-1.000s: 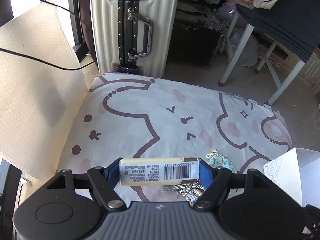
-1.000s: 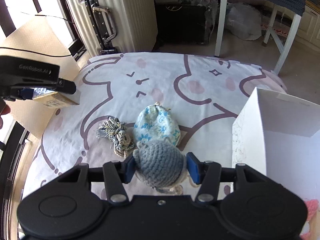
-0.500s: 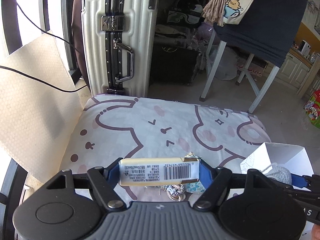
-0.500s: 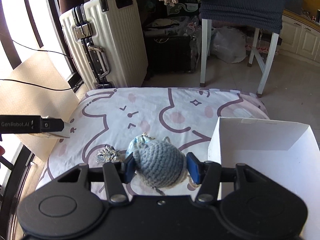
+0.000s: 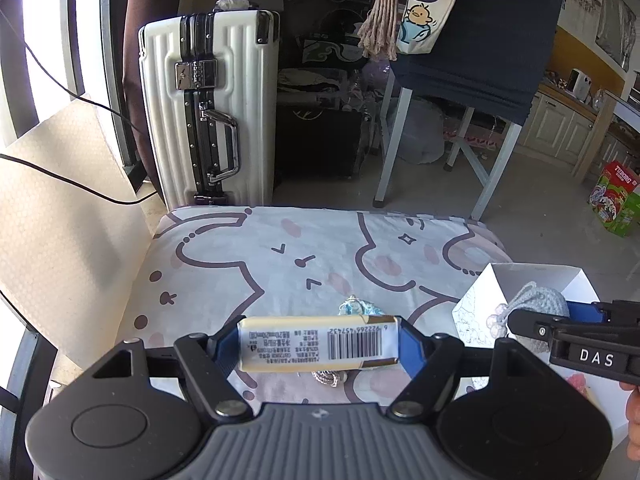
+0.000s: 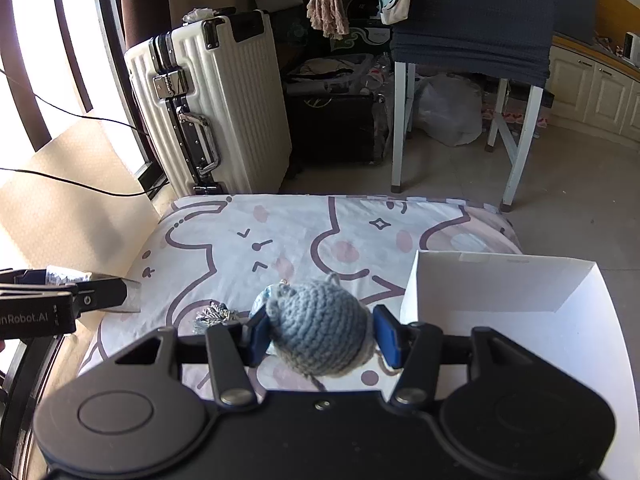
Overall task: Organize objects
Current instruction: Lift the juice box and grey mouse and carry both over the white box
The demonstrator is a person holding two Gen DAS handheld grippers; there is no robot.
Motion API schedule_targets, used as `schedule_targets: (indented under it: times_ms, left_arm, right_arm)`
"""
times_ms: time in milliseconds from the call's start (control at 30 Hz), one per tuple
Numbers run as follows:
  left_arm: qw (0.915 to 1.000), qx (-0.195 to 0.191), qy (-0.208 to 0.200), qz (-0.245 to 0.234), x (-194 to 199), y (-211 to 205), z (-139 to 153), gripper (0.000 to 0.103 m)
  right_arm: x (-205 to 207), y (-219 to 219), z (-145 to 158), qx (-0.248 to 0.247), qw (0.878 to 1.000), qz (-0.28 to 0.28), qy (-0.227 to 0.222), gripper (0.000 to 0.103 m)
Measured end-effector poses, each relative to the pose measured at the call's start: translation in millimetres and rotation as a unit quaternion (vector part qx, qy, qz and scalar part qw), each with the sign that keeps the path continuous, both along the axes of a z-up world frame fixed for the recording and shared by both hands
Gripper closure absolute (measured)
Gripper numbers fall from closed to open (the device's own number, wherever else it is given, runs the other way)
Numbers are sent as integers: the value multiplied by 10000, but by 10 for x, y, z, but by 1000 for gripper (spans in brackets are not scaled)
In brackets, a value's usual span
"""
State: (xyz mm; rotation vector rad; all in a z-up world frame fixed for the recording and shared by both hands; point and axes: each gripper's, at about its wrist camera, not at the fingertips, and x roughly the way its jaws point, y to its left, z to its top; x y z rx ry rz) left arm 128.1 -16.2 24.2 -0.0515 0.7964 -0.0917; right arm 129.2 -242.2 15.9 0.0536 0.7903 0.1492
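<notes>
Both tools are loaded: your left gripper pinches a barcoded packet above the printed cushion; your right gripper clamps a crocheted pouch beside the white box, whose visible interior holds nothing.

Carton clamped in left gripper: barcode, digits "6 922266 457432" along top edge; small printed lines beside barcode too fine to read.
Right gripper body, 3 o'clock in left wrist view: white letters "DAS".
Left gripper body, 9 o'clock in right wrist view: "nRobot.AI", start cut by frame edge.
Green-red box on floor, 2 o'clock in left wrist view: "TUBORG", small, blurred.
</notes>
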Motion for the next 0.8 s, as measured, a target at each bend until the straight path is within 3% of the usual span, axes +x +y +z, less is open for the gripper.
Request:
schedule_targets:
  times_ms: [433,800]
  left_arm:
    - [9999,87,44,-32,23,-157,-54,27]
    - [9990,212,27,-393,94,-576,-58,27]
  right_arm:
    - [-79,-126,20,-25,10000,-49,-51,49]
    - [-161,-417,104,2,9996,-236,-167,49]
